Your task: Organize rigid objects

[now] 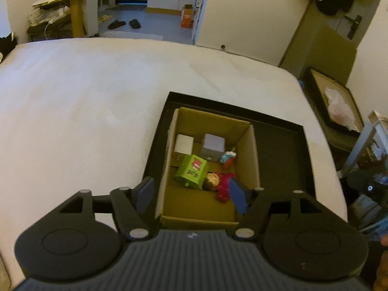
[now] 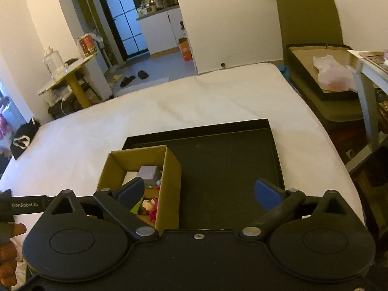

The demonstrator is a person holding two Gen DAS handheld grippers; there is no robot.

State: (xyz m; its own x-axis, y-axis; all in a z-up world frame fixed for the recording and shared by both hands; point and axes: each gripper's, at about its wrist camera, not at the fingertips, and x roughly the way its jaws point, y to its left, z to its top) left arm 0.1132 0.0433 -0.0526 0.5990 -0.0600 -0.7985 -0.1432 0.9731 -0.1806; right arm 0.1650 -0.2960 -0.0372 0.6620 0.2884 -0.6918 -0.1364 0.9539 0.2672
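left wrist view: the left gripper [image 1: 192, 194] hangs released and empty low in the frame, over the near end of the box [image 1: 252, 155]. the box sits left in a black tray [image 1: 286, 150] on the bed [image 1: 84, 97], holding a green carton [image 1: 191, 171], white cube [image 1: 183, 144], grey cube [image 1: 213, 144] and doll [image 1: 219, 181].

right wrist view: the right gripper [image 2: 197, 191] hangs released, empty, above the tray's [image 2: 225, 165] bare floor; the box [image 2: 169, 184] lies lower left.

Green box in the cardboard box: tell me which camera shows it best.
The left wrist view. There the green box lies fully visible inside the cardboard box, its printed top facing the camera. The right wrist view shows only a green sliver behind the right gripper's finger.
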